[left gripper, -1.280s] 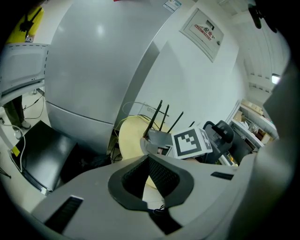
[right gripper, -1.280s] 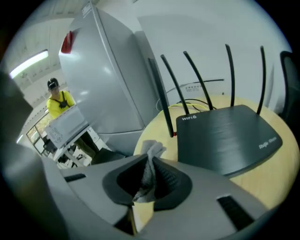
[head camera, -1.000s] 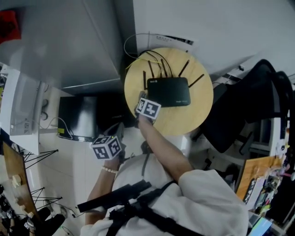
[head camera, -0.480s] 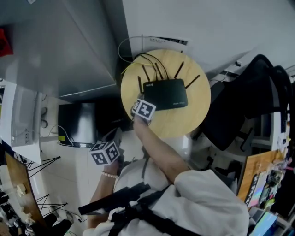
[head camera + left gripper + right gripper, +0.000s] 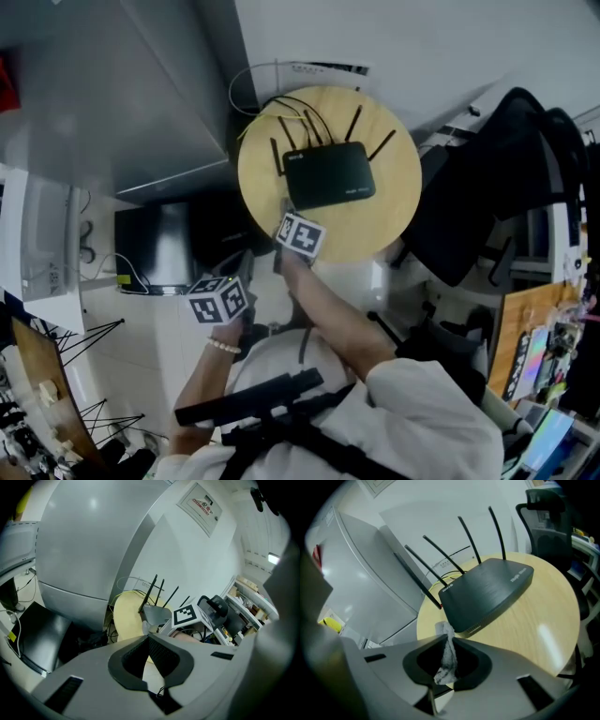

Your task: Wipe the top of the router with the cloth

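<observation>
A black router (image 5: 328, 175) with several upright antennas lies on a round wooden table (image 5: 375, 230). In the right gripper view the router (image 5: 487, 595) is just ahead of my right gripper (image 5: 448, 640). That gripper is shut on a small grey-white cloth (image 5: 447, 660), which hangs crumpled between the jaws. The cloth's top sits near the router's front-left corner, apart from its top face. In the head view the right gripper (image 5: 286, 214) is at the table's near-left edge. My left gripper (image 5: 147, 637) is shut with nothing in it, held low off the table's left side (image 5: 234, 272).
A black office chair (image 5: 497, 187) stands right of the table. A large grey cabinet (image 5: 122, 94) and a black box (image 5: 159, 244) on the floor are on the left. Cables (image 5: 272, 101) run from the router's back to the wall.
My right gripper with the cloth has drawn back from the router's side toward the table's near edge. The left gripper has hardly moved.
</observation>
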The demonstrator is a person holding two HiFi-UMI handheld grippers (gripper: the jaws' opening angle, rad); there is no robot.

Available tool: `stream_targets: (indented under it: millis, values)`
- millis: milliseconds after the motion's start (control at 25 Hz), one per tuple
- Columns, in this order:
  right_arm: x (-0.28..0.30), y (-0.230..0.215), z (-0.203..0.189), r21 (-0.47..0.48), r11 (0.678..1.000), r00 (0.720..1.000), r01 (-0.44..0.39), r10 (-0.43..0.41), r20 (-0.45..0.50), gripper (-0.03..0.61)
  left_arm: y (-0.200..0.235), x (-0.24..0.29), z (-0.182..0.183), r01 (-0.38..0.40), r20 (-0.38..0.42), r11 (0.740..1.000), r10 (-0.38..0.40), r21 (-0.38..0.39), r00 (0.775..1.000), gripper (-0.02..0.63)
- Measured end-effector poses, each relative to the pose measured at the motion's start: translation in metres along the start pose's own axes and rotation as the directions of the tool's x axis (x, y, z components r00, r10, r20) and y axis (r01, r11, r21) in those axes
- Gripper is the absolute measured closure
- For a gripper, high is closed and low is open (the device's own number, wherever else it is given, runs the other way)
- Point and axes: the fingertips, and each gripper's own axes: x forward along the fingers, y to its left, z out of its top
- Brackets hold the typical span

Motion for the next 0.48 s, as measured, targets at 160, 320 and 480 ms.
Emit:
stream_targets:
  millis: [160, 320, 480]
  values:
    - [-0.017, 0.002, -0.003, 0.020, 0.994, 0.994, -0.105, 0.105, 0.020, 0.537, -0.008, -0.014, -0.012, 0.021, 0.008, 0.999, -0.021, 0.029, 1.000, 0.618]
    - [-0.075, 0.009, 0.009, 0.011, 0.977, 0.971, -0.215, 0.213, 0.106, 0.540, -0.010, -0.041, -0.014, 0.051, 0.057, 0.997, -0.055, 0.058, 0.997, 0.618]
    - [-0.143, 0.017, 0.000, -0.077, 0.956, 0.939, -0.283, 0.292, 0.179, 0.540, -0.007, -0.084, -0.013, 0.064, 0.139, 0.994, -0.076, 0.084, 0.987, 0.618]
